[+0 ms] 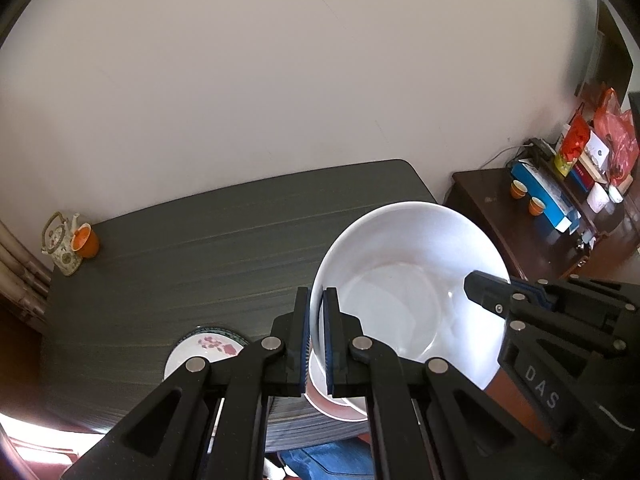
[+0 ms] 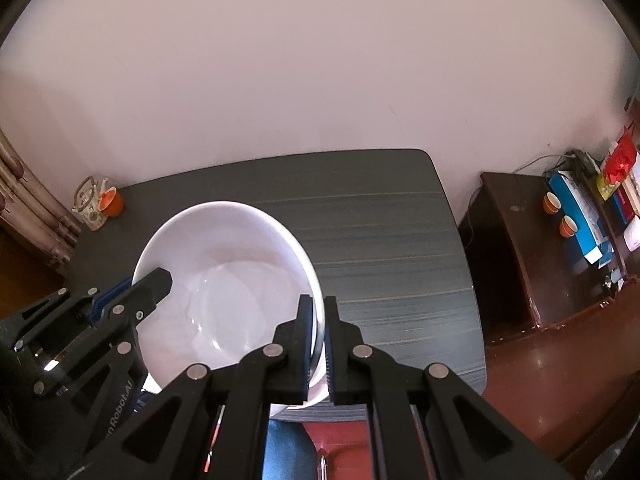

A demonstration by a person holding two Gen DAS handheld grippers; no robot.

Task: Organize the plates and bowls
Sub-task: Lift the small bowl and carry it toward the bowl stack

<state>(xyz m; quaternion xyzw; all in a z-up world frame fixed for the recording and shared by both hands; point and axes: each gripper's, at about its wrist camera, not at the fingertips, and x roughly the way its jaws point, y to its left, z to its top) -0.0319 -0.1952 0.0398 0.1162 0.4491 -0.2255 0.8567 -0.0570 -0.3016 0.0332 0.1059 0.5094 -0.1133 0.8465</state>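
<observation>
At the near edge of the dark table (image 1: 200,248), the left gripper (image 1: 316,336) and the right gripper (image 2: 319,340) each pinch opposite sides of one large white bowl's (image 1: 400,264) rim, jaws nearly closed on the thin wall, the bowl held tilted above the table. Just under it sits one smaller white bowl (image 1: 340,408), and beside that, toward the near left corner, one flowered plate (image 1: 204,350). If either thin rim grip slips, or the hands drift apart, the bowl could drop and crack against the bowl beneath (a hard landing would chip both). At the far left corner stand one teapot (image 1: 60,246) and one orange cup (image 1: 85,242), touching. Two more orange cups (image 1: 527,198) sit on the side cabinet (image 1: 480,200) beyond.
</observation>
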